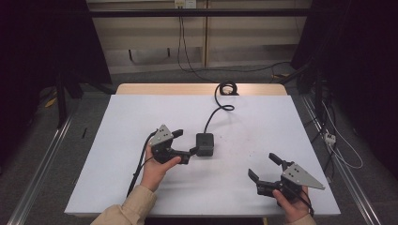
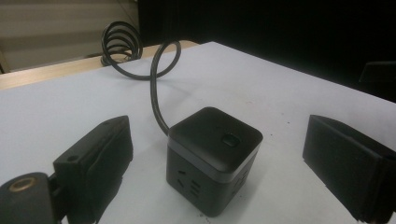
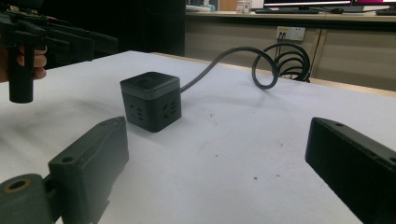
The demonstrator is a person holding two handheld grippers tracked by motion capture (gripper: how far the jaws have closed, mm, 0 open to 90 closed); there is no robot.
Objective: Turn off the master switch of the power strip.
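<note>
1. High view: the cube (image 1: 205,144) sits mid-table (image 1: 117,140), its cord (image 1: 217,107) running to the far edge.
2. Left hand-held gripper (image 1: 184,143) — jaws spread, empty — lines up on it; the reach looks under way.
3. Next: advance, then close squarely.
4. Right hand-held gripper (image 1: 265,167) waits released near the near-right corner.

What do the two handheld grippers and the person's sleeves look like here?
Both the left gripper and the right gripper are black, each with two blocky fingers, a grey three-cornered plate on top and a trailing black cable. The sleeves are beige.
</note>
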